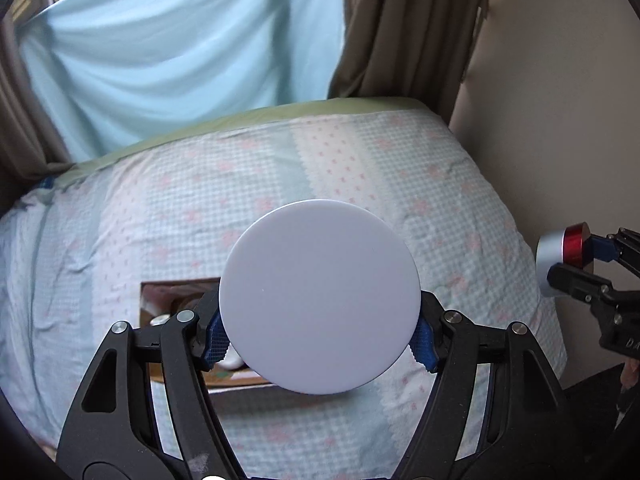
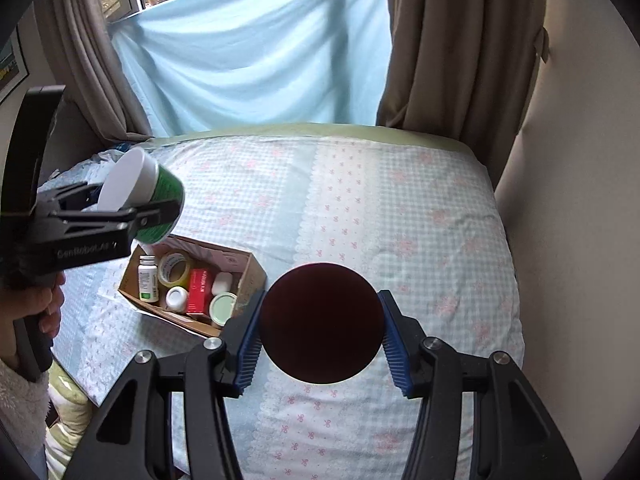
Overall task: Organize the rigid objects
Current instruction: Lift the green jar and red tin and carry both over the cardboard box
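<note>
My left gripper (image 1: 319, 340) is shut on a green jar with a white lid (image 1: 319, 300), held in the air above the bed; the lid faces the camera and hides much of the box. The jar also shows in the right wrist view (image 2: 149, 196), above the box's far left corner. My right gripper (image 2: 320, 334) is shut on a red and silver tin (image 2: 320, 322), held over the bed to the right of the box; the tin also shows at the left wrist view's right edge (image 1: 564, 256). A cardboard box (image 2: 250, 276) on the bed holds bottles, a tape roll, a red carton and a jar.
The bed (image 2: 400, 208) has a checked blue and pink cover. A pale blue sheet (image 2: 256, 52) and brown curtains (image 2: 452, 48) hang behind it. A wall (image 2: 568, 160) runs along the bed's right side. The person's hand (image 2: 48, 304) holds the left gripper's handle.
</note>
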{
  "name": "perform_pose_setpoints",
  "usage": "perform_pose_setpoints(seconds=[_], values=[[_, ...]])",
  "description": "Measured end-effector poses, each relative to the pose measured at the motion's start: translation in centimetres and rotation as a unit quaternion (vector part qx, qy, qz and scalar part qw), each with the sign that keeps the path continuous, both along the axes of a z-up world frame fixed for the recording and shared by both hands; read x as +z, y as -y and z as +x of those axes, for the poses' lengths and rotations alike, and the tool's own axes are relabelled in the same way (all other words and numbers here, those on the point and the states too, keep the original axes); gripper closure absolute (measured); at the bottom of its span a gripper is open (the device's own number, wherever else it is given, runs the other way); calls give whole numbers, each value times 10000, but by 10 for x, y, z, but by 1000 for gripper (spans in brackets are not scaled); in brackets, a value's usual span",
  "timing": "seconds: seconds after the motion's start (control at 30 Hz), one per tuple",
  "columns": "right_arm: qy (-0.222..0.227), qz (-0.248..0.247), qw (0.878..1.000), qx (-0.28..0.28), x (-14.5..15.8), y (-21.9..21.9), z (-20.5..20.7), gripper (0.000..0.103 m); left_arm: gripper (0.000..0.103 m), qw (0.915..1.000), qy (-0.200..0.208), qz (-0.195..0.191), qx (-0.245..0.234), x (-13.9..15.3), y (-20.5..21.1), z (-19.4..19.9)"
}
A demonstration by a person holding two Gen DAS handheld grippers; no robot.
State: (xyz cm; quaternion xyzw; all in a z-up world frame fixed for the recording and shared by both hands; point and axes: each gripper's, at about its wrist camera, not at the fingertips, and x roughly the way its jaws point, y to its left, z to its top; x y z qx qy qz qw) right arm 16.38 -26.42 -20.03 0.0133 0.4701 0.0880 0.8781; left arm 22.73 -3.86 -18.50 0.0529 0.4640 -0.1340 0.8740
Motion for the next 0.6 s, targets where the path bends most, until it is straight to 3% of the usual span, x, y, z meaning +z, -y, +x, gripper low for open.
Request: perform_pose_setpoints(seconds=[0.27, 0.6], values=[[-171, 201, 9993, 272, 1, -93, 15, 53, 35, 9987, -175, -70, 470, -16, -121, -14], [-580, 513, 9967, -261, -37, -200, 46, 53, 35, 9979, -578, 255, -120, -69, -209, 12]])
